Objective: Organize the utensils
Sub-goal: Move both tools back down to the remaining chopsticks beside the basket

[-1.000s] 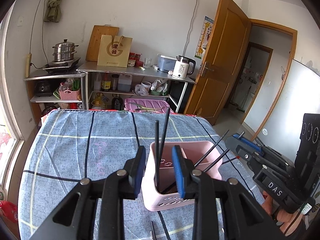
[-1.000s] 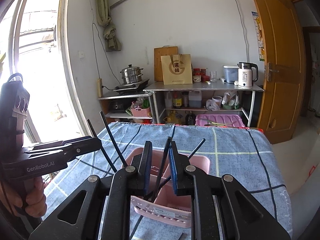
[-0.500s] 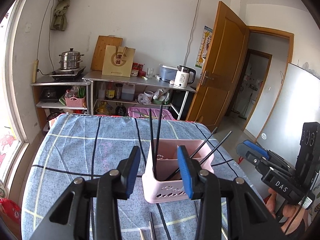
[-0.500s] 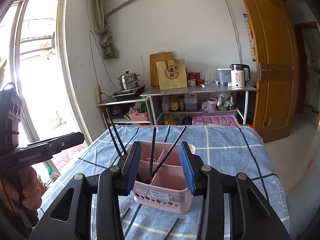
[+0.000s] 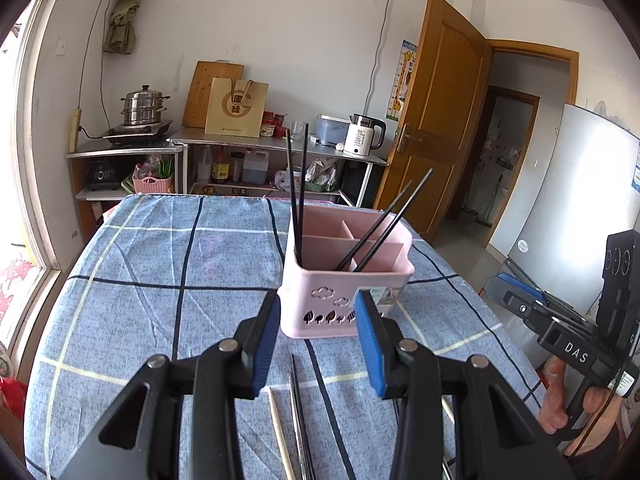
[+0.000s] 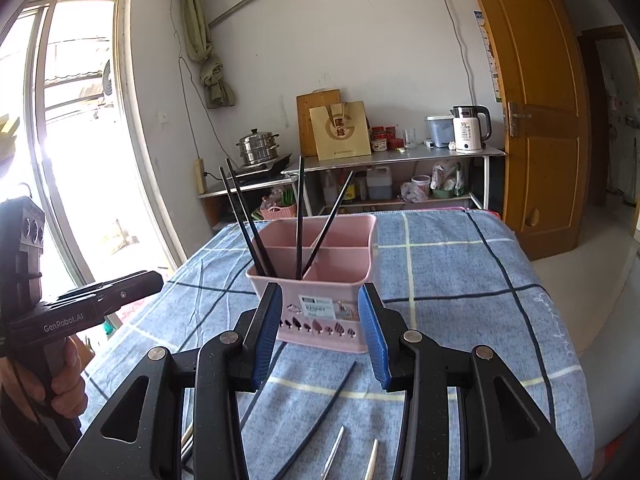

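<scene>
Both grippers, left (image 5: 316, 340) and right (image 6: 325, 330), have backed off from the pink plastic compartment caddy (image 5: 346, 284), jaws parted and empty; black chopsticks (image 6: 298, 224) stand inside it, more loose utensils (image 6: 312, 420) lie below the fingers

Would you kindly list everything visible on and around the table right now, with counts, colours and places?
Caddy: one, pink, divided, on the table.
Chopsticks in caddy: four, black, standing in two pairs.
Loose utensils: several, black, silvery and pale, lying on the cloth before the caddy; exact count unclear.
Tablecloth: one, blue checked.
Kettle: one, white, on the metal shelf.
Steamer pot: one, steel, on the cooker.
Paper bag: one, tan, against the wall.
Door: one, wooden.
Left gripper: jaws open, empty.
Right gripper: jaws open, empty.
</scene>
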`<move>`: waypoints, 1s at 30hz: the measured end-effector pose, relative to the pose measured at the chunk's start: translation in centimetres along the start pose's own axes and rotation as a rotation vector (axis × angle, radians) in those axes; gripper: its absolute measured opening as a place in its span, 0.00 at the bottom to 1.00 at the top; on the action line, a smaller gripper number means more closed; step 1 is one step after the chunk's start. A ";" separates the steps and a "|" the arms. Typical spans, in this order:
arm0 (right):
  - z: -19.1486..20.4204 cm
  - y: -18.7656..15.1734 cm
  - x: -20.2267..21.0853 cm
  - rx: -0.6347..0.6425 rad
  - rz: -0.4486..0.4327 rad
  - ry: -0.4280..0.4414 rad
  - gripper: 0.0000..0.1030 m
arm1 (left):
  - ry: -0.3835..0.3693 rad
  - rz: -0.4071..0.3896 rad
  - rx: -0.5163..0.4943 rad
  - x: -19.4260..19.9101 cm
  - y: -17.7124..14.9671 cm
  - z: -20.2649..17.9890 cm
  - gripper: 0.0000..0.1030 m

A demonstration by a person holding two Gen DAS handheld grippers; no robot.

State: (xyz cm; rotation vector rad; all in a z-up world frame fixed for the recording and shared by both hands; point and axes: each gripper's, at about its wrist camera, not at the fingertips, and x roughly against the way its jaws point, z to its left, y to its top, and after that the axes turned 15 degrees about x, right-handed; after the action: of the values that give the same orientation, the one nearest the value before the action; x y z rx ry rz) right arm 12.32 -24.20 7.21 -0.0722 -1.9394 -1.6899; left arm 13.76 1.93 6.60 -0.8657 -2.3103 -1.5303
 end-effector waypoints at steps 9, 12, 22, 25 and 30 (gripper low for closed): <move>0.7 -3.7 2.1 -0.024 0.038 0.019 0.40 | 0.022 0.036 0.008 1.4 -4.4 1.4 0.39; 0.8 -4.7 2.3 -0.036 0.057 0.025 0.40 | 0.021 0.059 0.004 1.5 -5.3 1.6 0.39; 1.1 -6.8 1.0 -0.062 0.136 0.042 0.39 | 0.018 0.142 0.008 0.3 -7.0 2.3 0.37; 1.4 -7.0 0.0 -0.063 0.166 0.047 0.38 | 0.017 0.171 0.011 -1.0 -7.0 2.4 0.36; 1.6 -7.5 -2.6 -0.081 0.249 0.046 0.26 | 0.029 0.229 -0.002 -3.8 -6.4 2.7 0.33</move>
State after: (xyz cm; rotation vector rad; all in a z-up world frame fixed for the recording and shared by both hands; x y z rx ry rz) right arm 11.01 -23.47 -0.78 -0.2915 -1.7478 -1.5893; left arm 13.31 1.27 -1.24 -1.0597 -2.1051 -1.4379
